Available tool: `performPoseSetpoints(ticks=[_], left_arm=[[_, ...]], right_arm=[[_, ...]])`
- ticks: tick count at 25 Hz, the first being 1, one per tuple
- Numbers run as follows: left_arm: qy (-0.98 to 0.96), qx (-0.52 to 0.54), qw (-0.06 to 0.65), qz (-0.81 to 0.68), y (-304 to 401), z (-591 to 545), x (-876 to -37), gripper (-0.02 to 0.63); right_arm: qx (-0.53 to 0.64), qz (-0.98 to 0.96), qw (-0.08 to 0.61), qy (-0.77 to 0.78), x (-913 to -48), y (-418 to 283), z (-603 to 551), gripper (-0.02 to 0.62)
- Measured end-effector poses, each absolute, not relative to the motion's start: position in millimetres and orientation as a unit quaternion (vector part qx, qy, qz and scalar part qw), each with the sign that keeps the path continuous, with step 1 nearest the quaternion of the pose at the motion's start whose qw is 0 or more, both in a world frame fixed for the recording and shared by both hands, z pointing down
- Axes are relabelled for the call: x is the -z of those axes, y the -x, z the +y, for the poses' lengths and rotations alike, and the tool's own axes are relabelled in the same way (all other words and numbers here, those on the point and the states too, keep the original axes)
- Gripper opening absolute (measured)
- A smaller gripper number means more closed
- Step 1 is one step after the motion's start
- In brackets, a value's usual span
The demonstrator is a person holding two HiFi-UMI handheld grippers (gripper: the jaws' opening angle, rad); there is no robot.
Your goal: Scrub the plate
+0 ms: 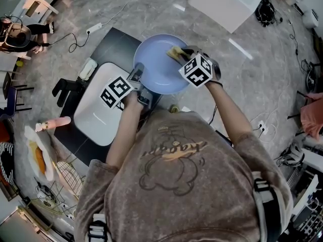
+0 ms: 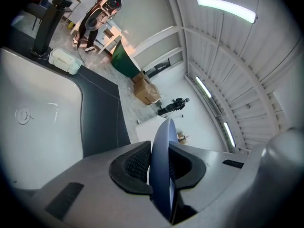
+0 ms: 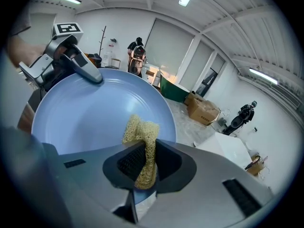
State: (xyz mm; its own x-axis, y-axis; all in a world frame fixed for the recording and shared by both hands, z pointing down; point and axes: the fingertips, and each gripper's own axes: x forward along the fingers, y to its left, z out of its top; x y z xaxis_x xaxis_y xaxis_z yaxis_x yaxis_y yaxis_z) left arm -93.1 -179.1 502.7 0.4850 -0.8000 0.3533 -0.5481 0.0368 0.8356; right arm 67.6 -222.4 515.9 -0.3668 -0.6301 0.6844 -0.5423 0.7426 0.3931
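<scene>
Plate (image 3: 90, 120), smooth round blue, left gripper (image 2: 159, 167) jaws pinching rim, right gripper (image 3: 145, 164) pinching yellow mesh scrubber (image 3: 141, 129)

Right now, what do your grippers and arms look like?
The left gripper and right gripper have grey bodies with black ribbed pads. Each carries a white cube with black square markers. The T-shirt is brownish, short-sleeved, with a cartoon print.

Workshop hall: sink unit (image 1: 93, 117), cardboard boxes (image 3: 202, 109), power strip (image 1: 94, 28), tube lights (image 2: 227, 8)
</scene>
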Motion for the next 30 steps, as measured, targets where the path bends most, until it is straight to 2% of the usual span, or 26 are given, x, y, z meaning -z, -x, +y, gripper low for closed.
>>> performPoseSetpoints(ticks=[30], left_arm=[[-0.650,0.150,0.542,-0.511,103.5,-185.5,-517.0,0.084]], right_arm=[[-0.032,-0.883,0.400,-0.245,-541.9,-11.2,-135.7,0.048]])
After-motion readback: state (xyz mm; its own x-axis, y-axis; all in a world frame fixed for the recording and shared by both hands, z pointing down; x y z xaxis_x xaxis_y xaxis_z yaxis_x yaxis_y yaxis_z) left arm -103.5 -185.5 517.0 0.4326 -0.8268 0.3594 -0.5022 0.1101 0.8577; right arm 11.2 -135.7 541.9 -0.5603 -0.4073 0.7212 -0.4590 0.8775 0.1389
